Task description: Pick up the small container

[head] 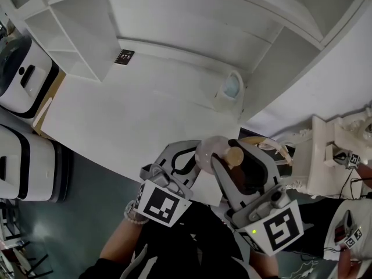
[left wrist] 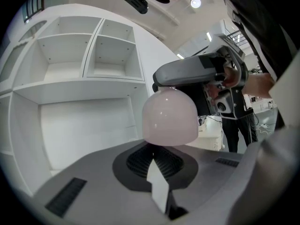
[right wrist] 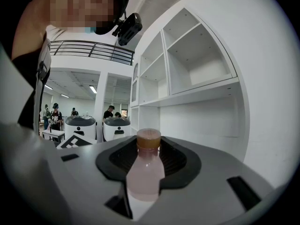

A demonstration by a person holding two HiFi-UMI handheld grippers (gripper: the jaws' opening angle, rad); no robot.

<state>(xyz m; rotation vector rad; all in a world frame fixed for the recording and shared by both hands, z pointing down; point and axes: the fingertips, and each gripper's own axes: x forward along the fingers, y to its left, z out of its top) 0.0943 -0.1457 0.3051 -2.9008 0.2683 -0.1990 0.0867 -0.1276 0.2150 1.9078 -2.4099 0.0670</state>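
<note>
Right gripper (head: 237, 161): set wide, clamped on the small container (right wrist: 145, 172); pink body between my pads, tan cap toward the tips.
Left gripper (head: 195, 158): jaws slightly apart, nothing between them; tips just beside the container's rounded base.
Container position: off the tabletop (head: 116, 115), in the air over its near edge, toward the right corner.
Done: the lift, as I judged it.
Left: nothing but keeping a steady hold.
Also noted: pale cup-like item (head: 231, 87) at the tabletop's back right corner, well apart; not identified.
</note>
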